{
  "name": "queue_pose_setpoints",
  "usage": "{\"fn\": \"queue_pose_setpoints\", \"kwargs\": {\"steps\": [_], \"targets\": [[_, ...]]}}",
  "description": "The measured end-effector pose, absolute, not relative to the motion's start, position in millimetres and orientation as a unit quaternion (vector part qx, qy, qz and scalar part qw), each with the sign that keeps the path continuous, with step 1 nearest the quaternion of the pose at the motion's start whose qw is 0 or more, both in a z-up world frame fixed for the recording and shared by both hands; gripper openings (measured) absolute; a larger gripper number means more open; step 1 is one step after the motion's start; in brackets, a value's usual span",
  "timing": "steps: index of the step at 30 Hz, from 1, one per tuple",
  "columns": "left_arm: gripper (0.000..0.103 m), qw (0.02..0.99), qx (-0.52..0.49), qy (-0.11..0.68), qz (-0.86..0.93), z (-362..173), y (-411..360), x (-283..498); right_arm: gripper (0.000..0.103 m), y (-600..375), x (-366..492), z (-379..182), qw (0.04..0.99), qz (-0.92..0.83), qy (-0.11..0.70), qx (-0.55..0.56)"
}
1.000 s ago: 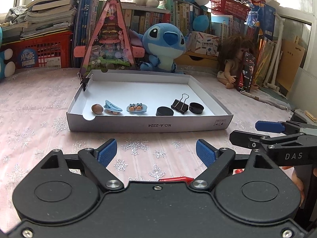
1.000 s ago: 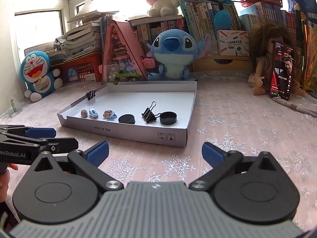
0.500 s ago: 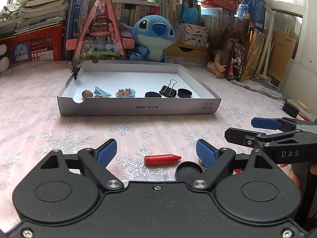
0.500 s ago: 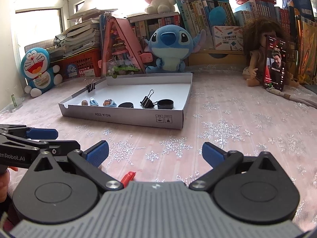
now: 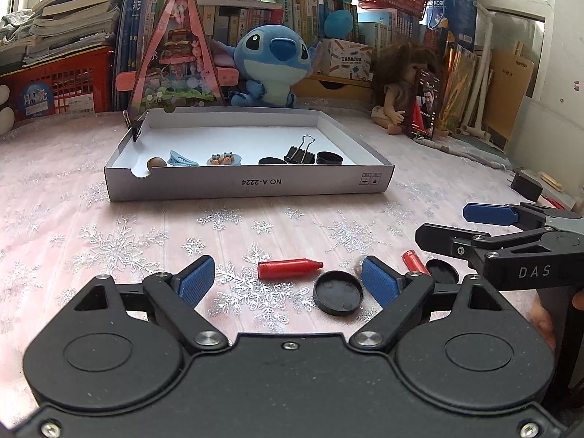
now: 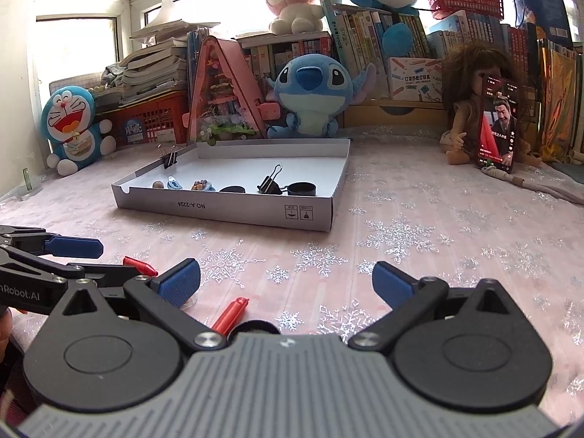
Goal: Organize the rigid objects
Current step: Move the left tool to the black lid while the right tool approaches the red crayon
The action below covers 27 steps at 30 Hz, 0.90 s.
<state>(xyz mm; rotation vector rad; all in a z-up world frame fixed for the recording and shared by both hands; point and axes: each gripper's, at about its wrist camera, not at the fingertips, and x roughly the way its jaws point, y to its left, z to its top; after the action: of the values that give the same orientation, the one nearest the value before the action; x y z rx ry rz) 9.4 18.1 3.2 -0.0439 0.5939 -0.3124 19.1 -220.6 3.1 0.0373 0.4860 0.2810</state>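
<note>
Left wrist view is showing both grippers hanging wide and empty over loose pieces on the snowflake cloth (image 5: 109,226).

The left gripper (image 5: 288,281) is standing with its jaws spread, a red cap (image 5: 290,268) and a black lid (image 5: 337,297) lying between them, untouched; the cap is lying level, long axis left to right, tip pointing right. Just right, a second red piece (image 5: 413,262) and another black disc (image 5: 442,272) are sitting under the right gripper (image 5: 452,226), marked "DAS". The white tray (image 5: 248,184), printed "NO.A-2224" upside down, is holding a binder clip (image 5: 300,153) and small items. Right wrist view is adding a Doraemon toy (image 6: 73,127) and "nRobot.AI" on the left gripper, and its own jaws are also gaping with nothing between.
</note>
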Motion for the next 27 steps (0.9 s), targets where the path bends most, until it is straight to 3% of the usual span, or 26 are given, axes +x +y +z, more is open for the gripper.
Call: {"fn": "queue_pose_setpoints", "kwargs": {"steps": [11,17,27], "targets": [[0.086,0.943,-0.013,0.284,-0.172,-4.0,15.6,-2.6,0.103,-225.1,6.0,-5.8,0.964,0.132,0.232,0.014],[0.067,0.94,-0.003,0.287,-0.183,-9.2,10.8,-4.2,0.103,-218.9,-3.7,-7.3,0.967,0.13,0.219,-0.016],[0.047,0.94,0.007,0.283,-0.189,-10.0,5.4,-5.9,0.103,-224.1,-14.5,-10.9,0.967,0.114,0.225,-0.035]]}}
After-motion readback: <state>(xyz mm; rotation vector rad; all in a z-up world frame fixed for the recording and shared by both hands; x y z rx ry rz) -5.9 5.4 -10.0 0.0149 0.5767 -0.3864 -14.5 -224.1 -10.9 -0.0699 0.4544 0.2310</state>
